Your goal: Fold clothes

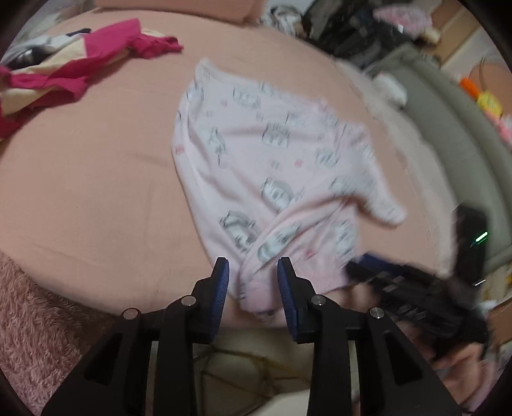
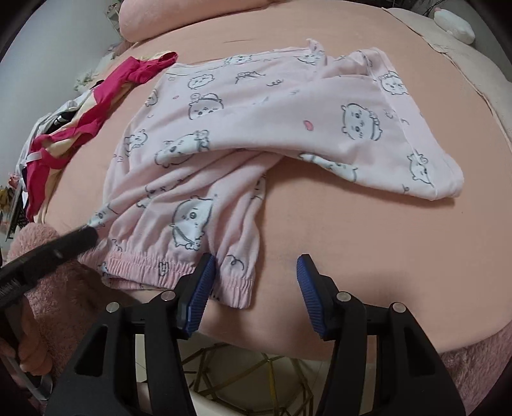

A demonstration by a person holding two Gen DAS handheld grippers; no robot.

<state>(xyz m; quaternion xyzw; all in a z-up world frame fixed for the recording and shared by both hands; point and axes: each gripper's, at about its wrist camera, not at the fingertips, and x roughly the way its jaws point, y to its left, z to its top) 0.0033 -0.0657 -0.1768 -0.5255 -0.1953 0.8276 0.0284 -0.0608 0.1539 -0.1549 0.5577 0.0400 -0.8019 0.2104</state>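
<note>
A pale pink pyjama garment (image 2: 256, 128) printed with white cartoon animals lies partly folded on the peach bed sheet (image 2: 368, 230), its elastic waistband (image 2: 144, 265) at the near edge. My left gripper (image 1: 252, 275) is open, and a bunched fold of the garment (image 1: 256, 281) lies loosely between its blue pads. In the right wrist view its black tip (image 2: 80, 238) sits at the garment's near left edge. My right gripper (image 2: 254, 275) stands open over the waistband's right corner, left pad (image 2: 201, 284) against the cloth, right pad over bare sheet.
A heap of magenta and cream clothes (image 2: 80, 128) lies at the far left of the bed. A fluffy pink blanket (image 1: 38, 320) hangs at the near edge. A pink pillow (image 2: 153, 19) is at the head. A grey sofa (image 1: 448, 128) stands beyond the bed.
</note>
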